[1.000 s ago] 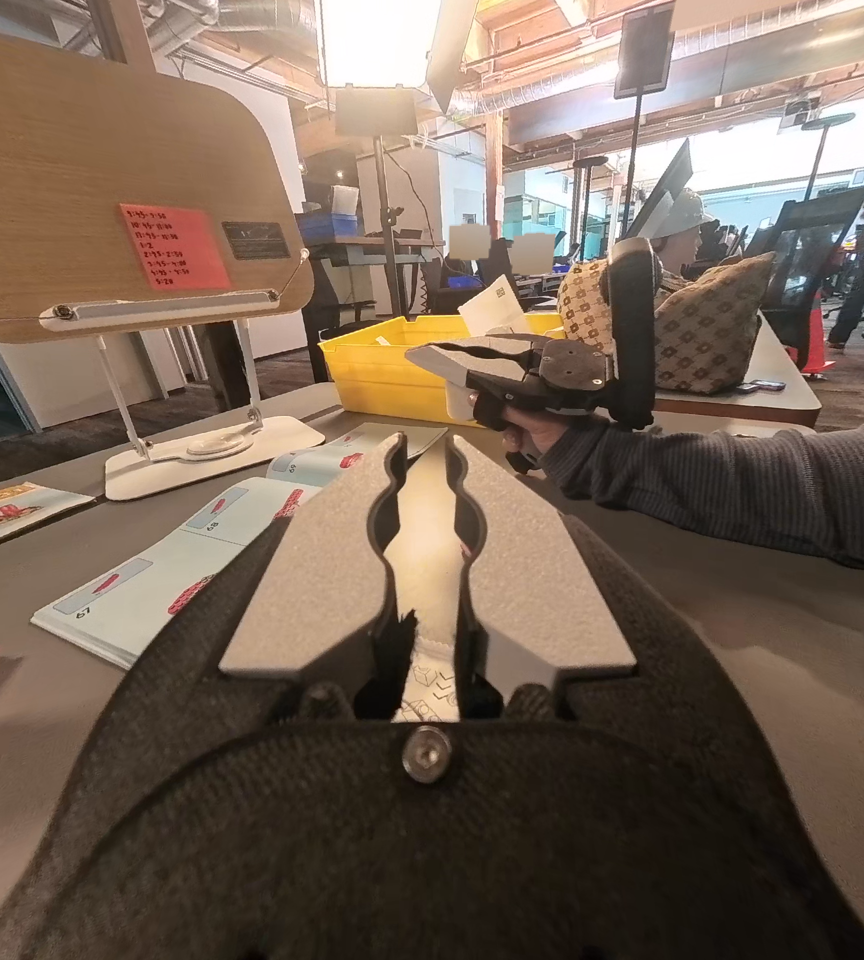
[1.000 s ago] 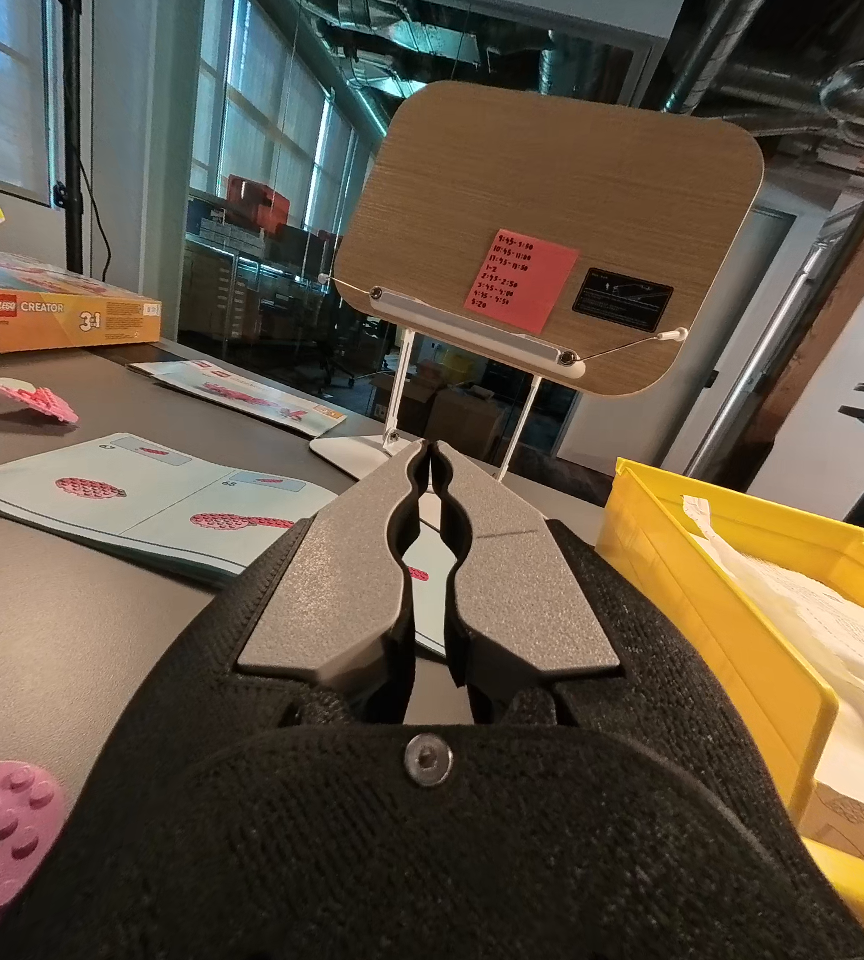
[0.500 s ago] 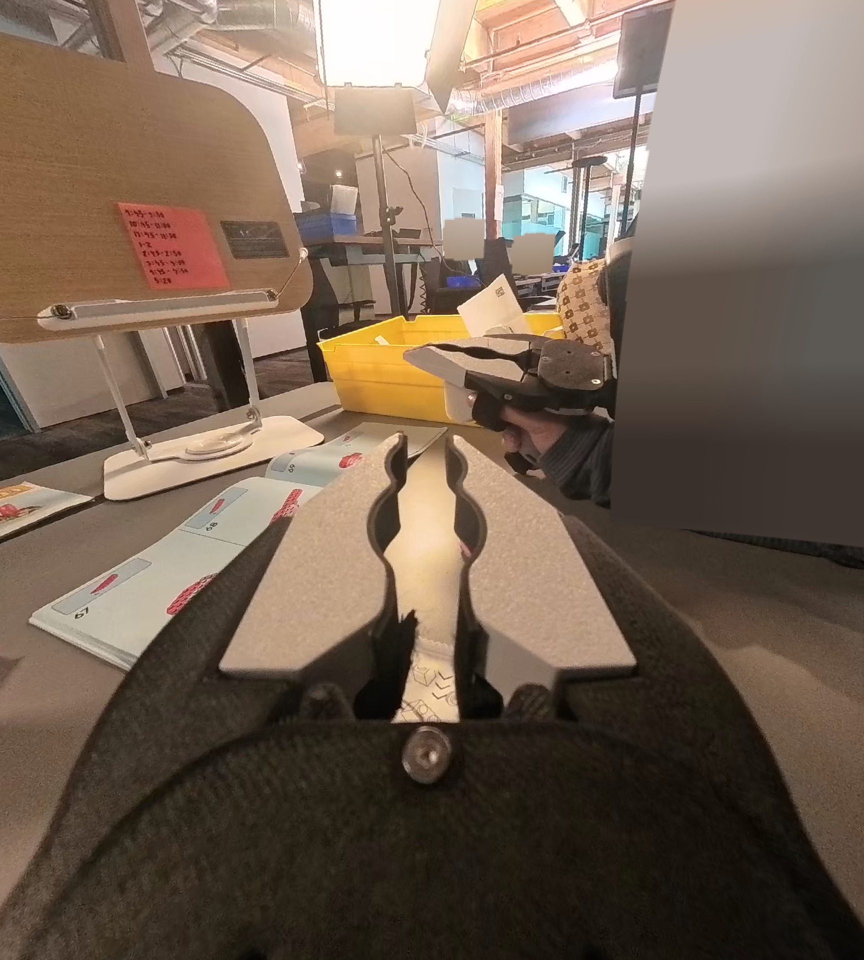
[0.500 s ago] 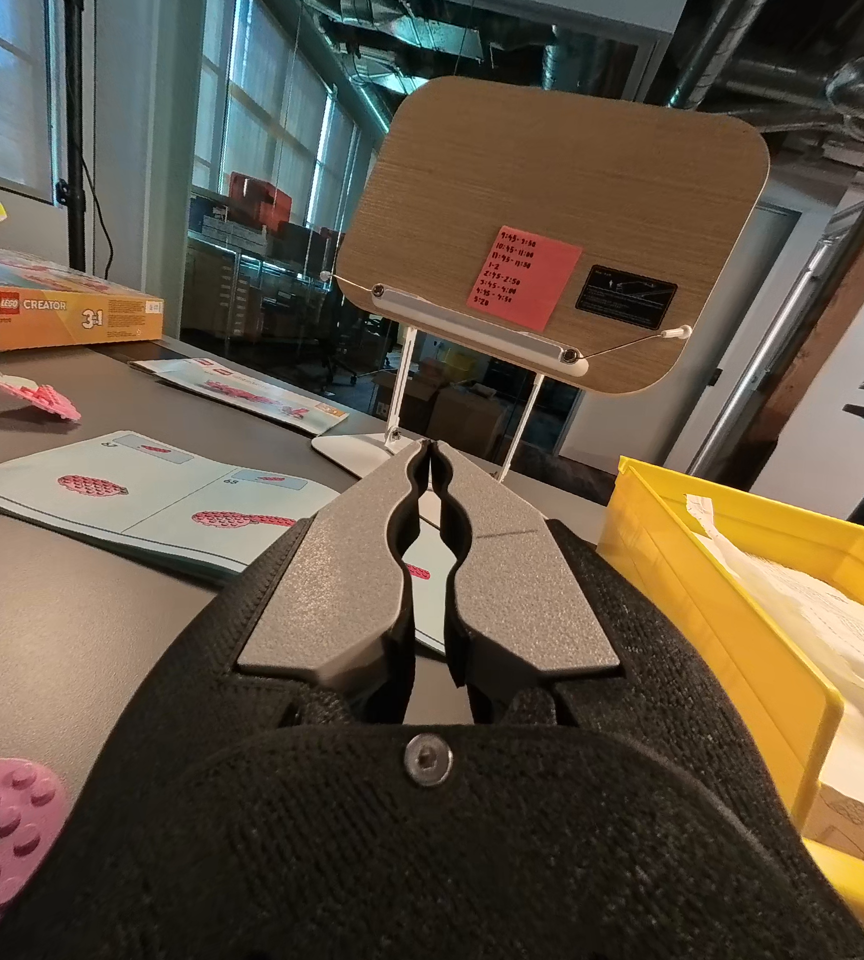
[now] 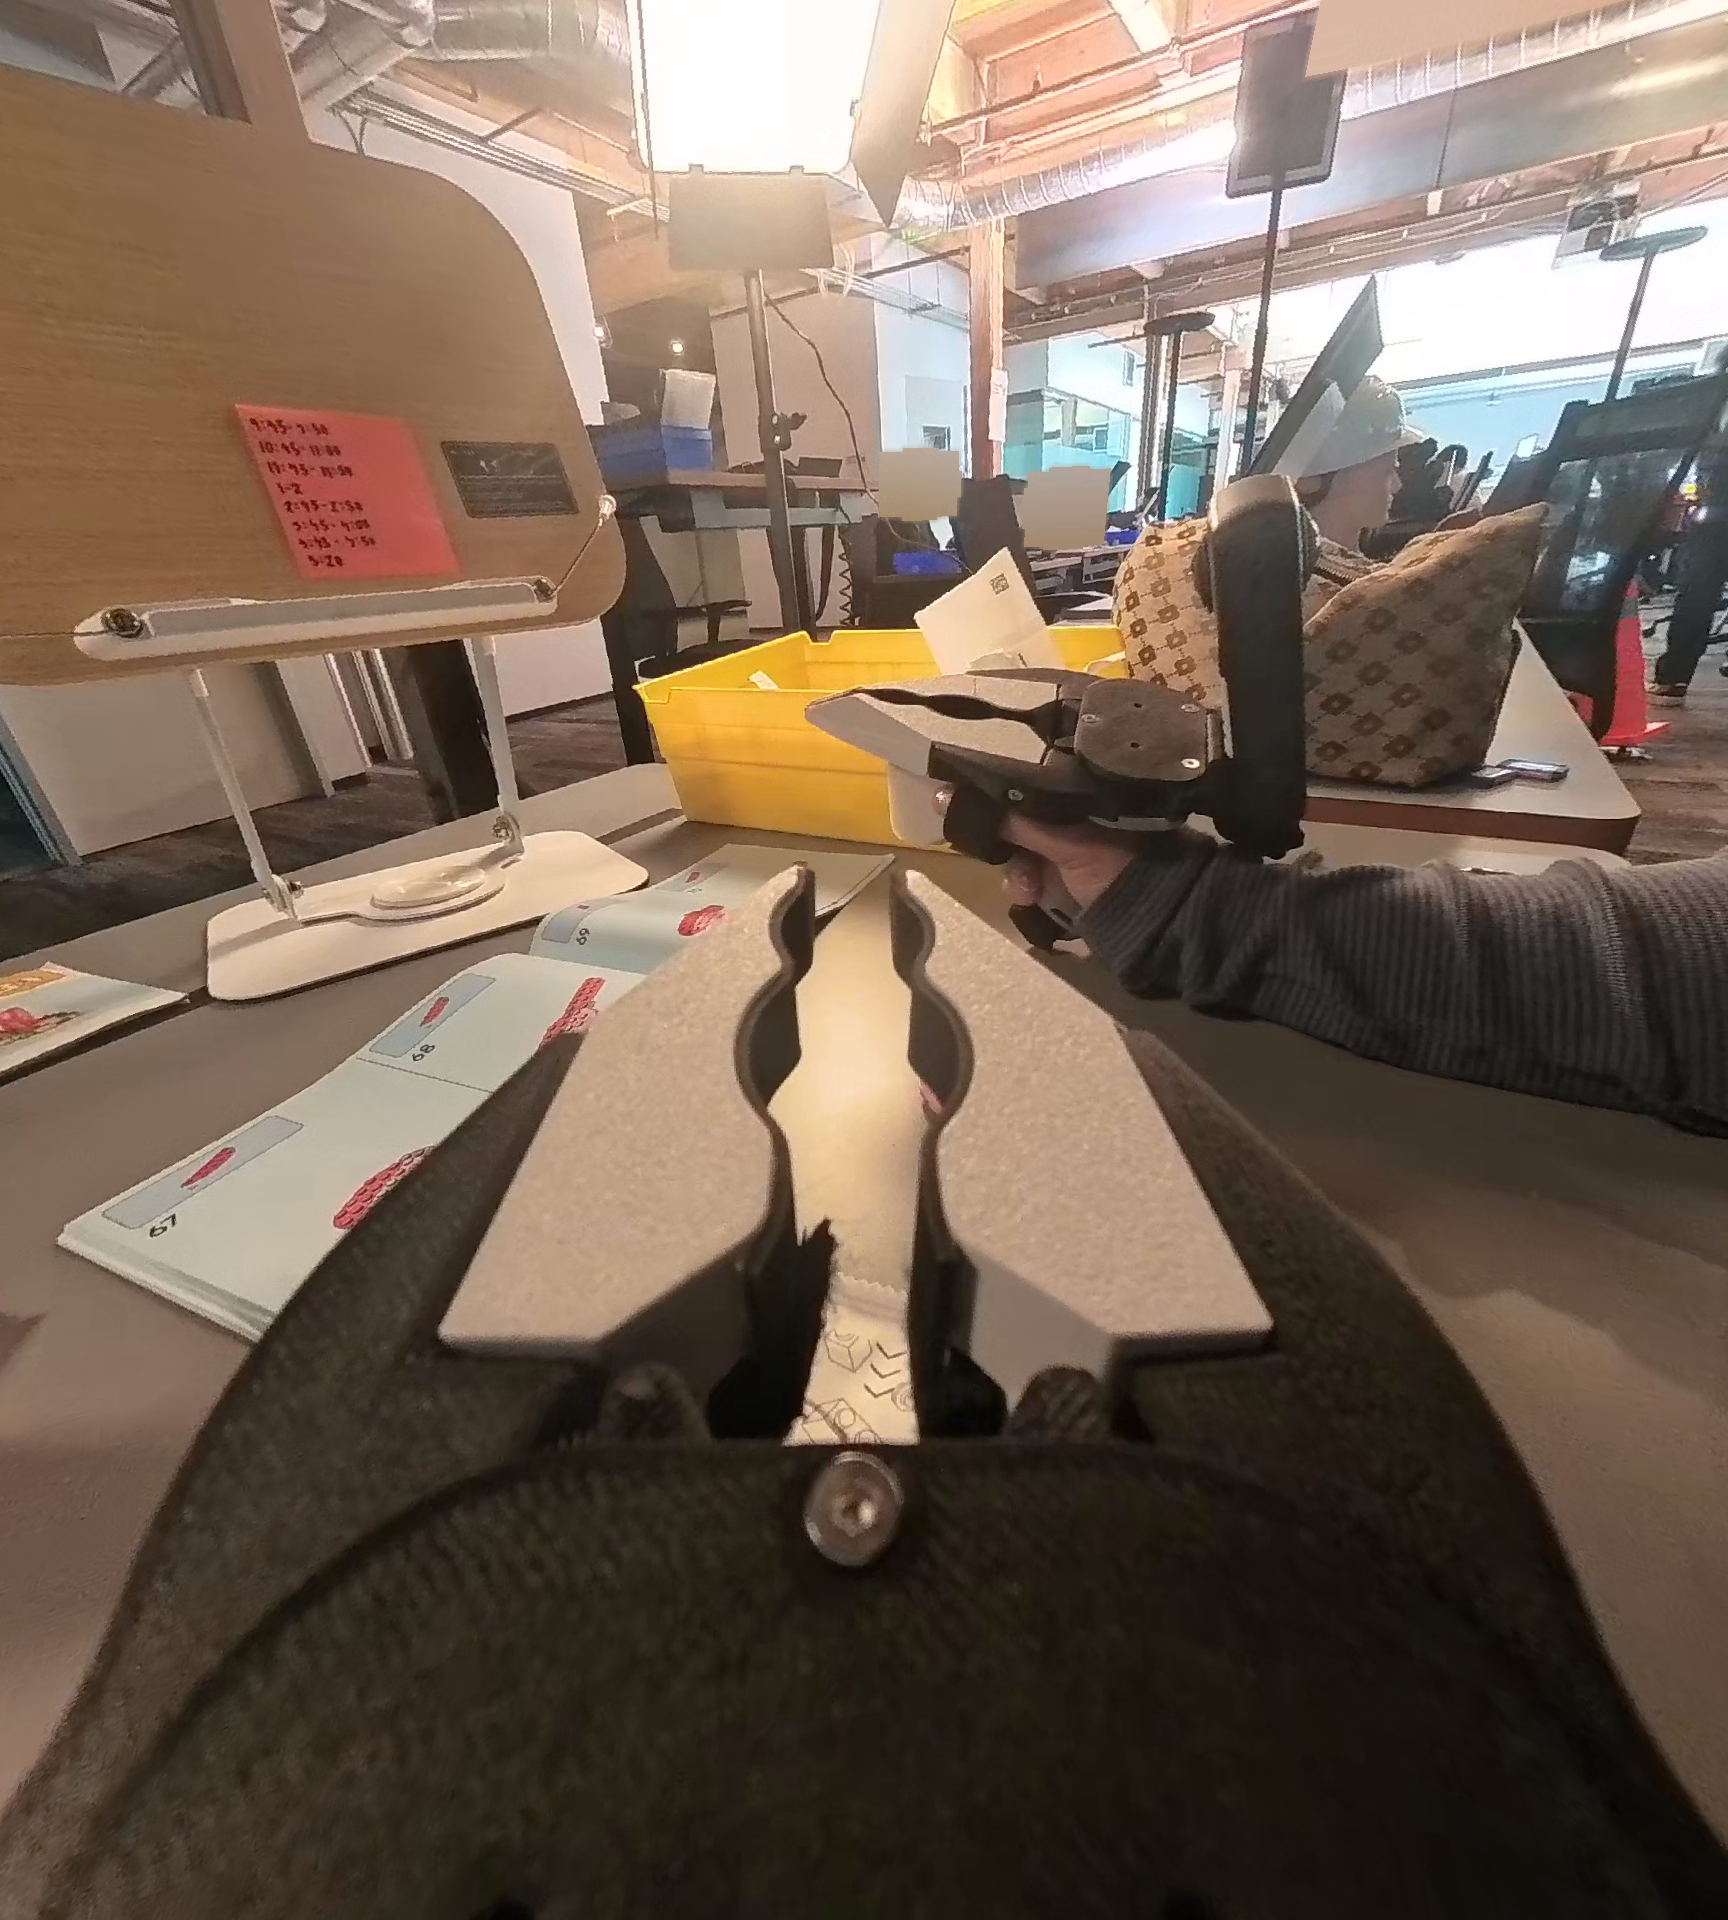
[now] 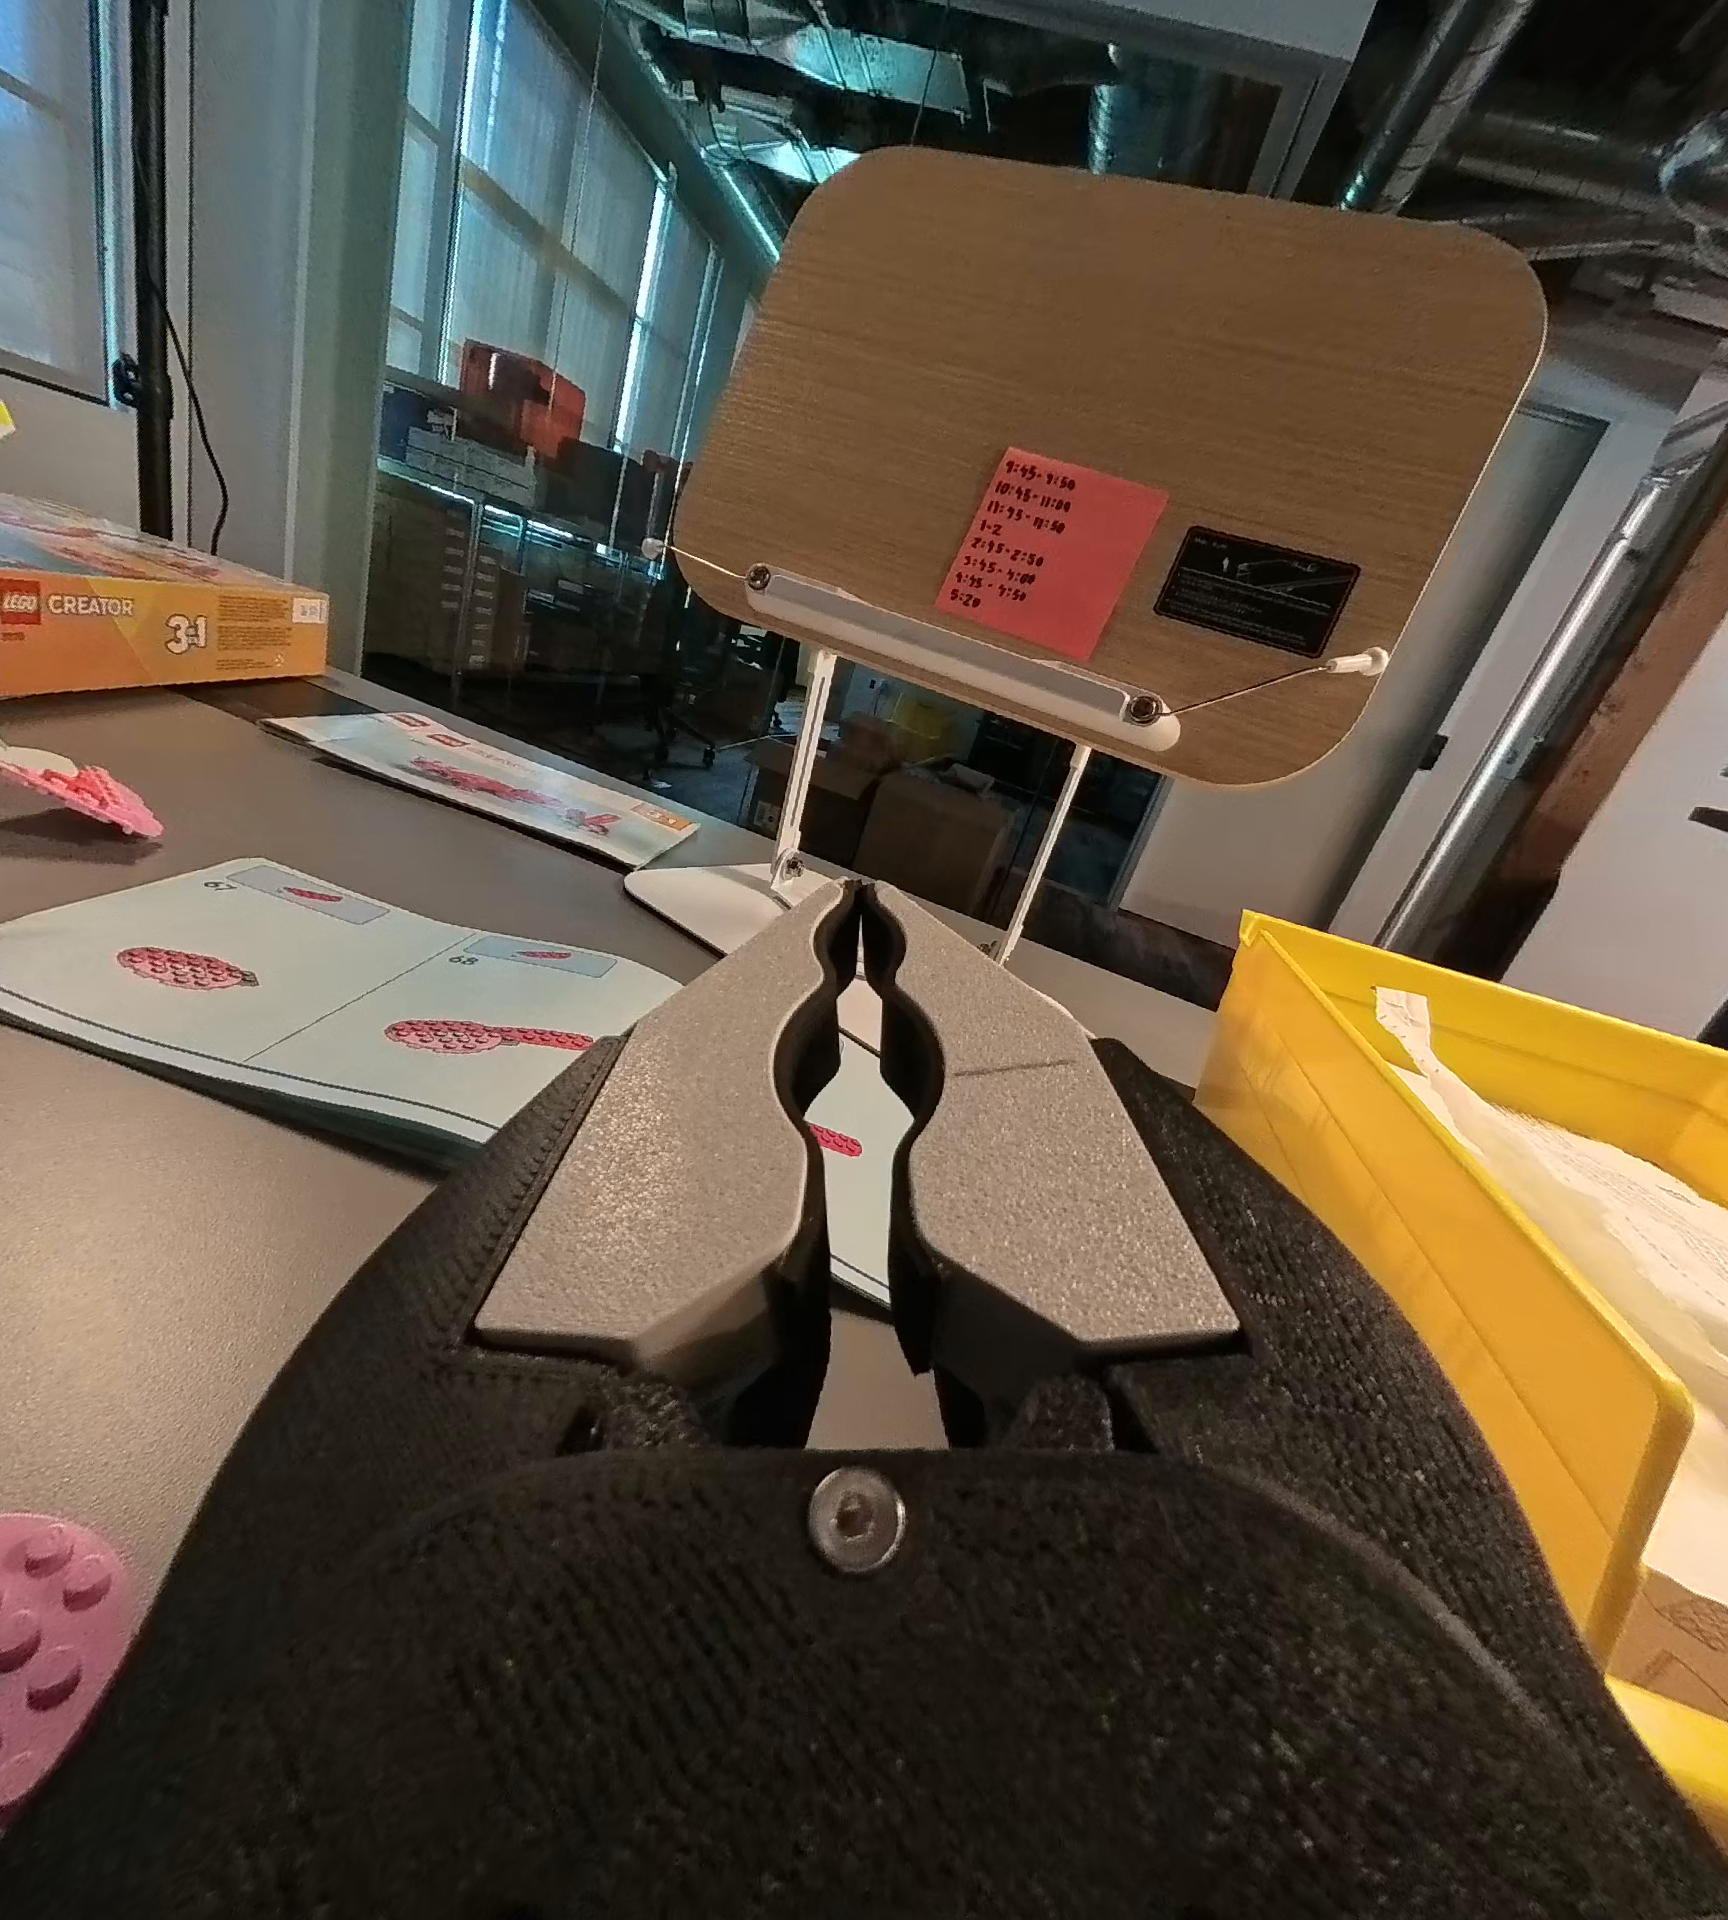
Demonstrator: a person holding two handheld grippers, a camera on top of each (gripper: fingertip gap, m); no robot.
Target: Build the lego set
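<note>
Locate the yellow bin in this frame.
The yellow bin fills the right side of the right wrist view, beside the right gripper; in the left wrist view it sits behind that gripper, right of the wooden book stand.

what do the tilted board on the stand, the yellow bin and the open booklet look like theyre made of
Board: wood or wood-look laminate, matte, with fine straight grain; which one is unclear. Its stand base looks like smooth white plastic or painted metal. Yellow bin: moulded plastic, slightly glossy, with ribbed walls. Open booklet: printed paper, pale blue pages with a soft sheen, lying flat on the table.
</note>
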